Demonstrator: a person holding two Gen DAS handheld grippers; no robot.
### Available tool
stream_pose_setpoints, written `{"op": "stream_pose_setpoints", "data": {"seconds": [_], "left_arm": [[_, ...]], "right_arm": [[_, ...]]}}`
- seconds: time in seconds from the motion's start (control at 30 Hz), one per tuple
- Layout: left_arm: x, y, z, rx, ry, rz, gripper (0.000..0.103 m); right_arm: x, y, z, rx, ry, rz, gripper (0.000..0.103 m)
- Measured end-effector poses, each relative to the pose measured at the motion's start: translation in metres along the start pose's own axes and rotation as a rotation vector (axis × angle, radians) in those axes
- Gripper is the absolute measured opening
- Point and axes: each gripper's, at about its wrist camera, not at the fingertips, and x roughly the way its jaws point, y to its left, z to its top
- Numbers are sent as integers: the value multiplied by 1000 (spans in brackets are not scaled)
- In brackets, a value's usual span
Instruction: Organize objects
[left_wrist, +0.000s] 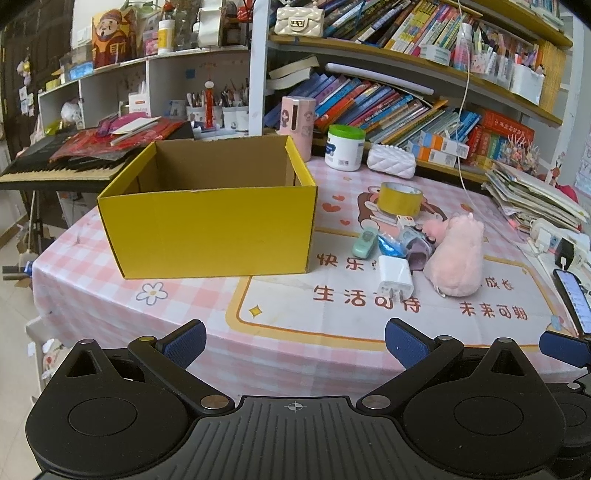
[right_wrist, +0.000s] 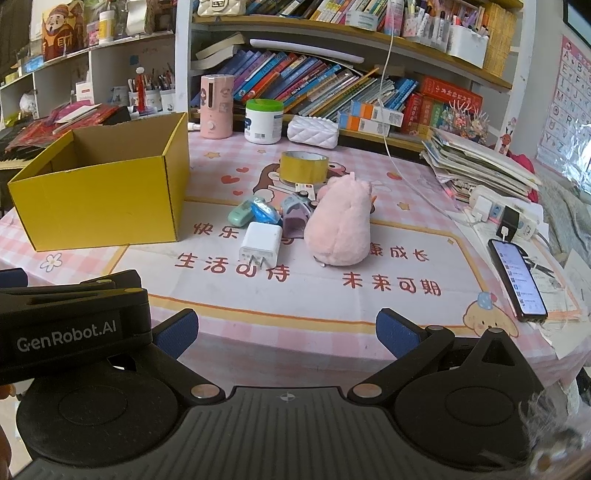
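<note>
Both grippers hang back at the near table edge, nothing picked yet, and the yellow cardboard box stands open and looks empty from here. The clutter sits just right of the box: white USB charger nearest us, pink plush toy right of the charger, a mint-green small gadget and a blue wrapped item behind the charger, and the yellow tape roll farther back. The right gripper is spread wide, holding nothing, aimed at the charger; the left gripper is equally released, level, pointed between box and pile. My call: start with the charger, closing across its flat sides, prongs clear of the pads, then lift well above the box wall before dropping in. The plush is soft, so pinch it deep.
</note>
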Motion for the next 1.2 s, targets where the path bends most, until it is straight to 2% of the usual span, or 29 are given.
{"op": "stream_pose_setpoints", "data": {"seconds": [0.7,1.2], "left_arm": [[25,-26,21,-37,5,44,103],[50,-48,35,-85,11,88,103]], "right_arm": [[32,-24,28,-49,6,41,103],[66,-47,52,-104,11,104,103]]}}
